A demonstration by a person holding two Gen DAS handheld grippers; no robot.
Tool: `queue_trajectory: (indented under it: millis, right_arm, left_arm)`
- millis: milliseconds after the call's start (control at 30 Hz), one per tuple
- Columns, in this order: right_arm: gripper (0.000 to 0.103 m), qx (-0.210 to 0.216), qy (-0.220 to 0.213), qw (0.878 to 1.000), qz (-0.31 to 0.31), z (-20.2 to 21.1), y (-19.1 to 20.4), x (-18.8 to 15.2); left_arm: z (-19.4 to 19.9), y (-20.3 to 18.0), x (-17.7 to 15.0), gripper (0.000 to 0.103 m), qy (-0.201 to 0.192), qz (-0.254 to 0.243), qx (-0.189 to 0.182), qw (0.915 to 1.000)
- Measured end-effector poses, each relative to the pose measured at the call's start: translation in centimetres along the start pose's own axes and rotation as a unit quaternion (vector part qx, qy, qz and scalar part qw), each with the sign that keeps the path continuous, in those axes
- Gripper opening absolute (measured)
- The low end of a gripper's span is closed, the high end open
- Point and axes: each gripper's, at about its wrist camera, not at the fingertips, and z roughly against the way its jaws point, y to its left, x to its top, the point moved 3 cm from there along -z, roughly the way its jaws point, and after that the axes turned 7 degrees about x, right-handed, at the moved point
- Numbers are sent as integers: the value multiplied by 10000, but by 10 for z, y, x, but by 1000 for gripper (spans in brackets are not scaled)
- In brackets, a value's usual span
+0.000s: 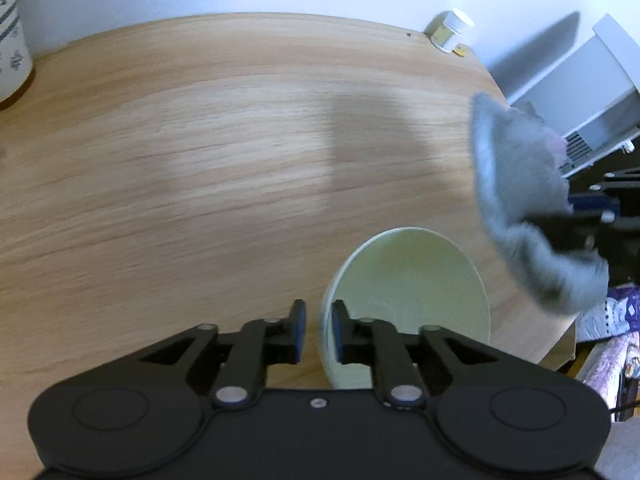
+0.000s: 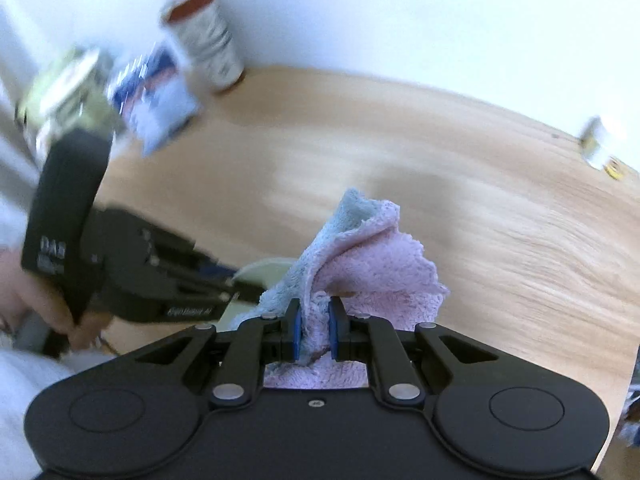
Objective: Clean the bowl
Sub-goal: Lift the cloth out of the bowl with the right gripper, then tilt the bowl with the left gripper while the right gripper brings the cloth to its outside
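So the left gripper [image 1: 320, 332] is clamped on the rim of the pale green bowl [image 1: 408, 288], one finger inside and one outside, tipping it up over the wooden table [image 1: 200, 160] near the edge. The right gripper [image 2: 314, 330] is pinching a pink-and-blue cloth [image 2: 372, 276], just beside the bowl.

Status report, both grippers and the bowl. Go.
Left gripper shut on bowl rim, bowl tilted. Right gripper shut on cloth, cloth beside bowl, not inside yet. Nothing between them.
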Motion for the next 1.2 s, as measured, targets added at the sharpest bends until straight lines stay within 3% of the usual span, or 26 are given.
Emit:
queue_trajectory:
  millis: [33, 133, 200, 400, 533, 733, 1033, 1200]
  right_arm:
    - [14, 45, -145, 9997, -203, 12, -16, -4]
    - [14, 192, -332, 9976, -579, 9, -38, -8]
    - [14, 364, -401, 9945, -895, 10, -59, -15]
    - [14, 664, -551, 9879, -1287, 14, -88, -34]
    - [14, 894, -465, 9845, -1438, 17, -108, -45]
    - [14, 1256, -263, 9784, -1620, 2, -122, -62]
    - [14, 1542, -164, 9728, -1721, -5, -135, -75]
    - [14, 1641, -187, 9683, -1875, -4, -138, -76]
  left_arm:
    - [2, -1, -1, 51, -27, -23, 48, 10000]
    - [16, -7, -7, 52, -242, -63, 511, 9984]
    - [31, -16, -11, 52, -325, 38, 526, 9981]
    - [55, -51, -23, 53, -590, -345, 681, 9953]
    - [54, -72, -30, 53, -616, -317, 225, 9973]
    - [40, -100, -44, 53, -450, -778, 583, 9942]
    - [6, -110, -51, 48, -244, -1195, 1160, 9857]
    - [0, -108, -56, 39, -322, -1738, 1514, 9726]
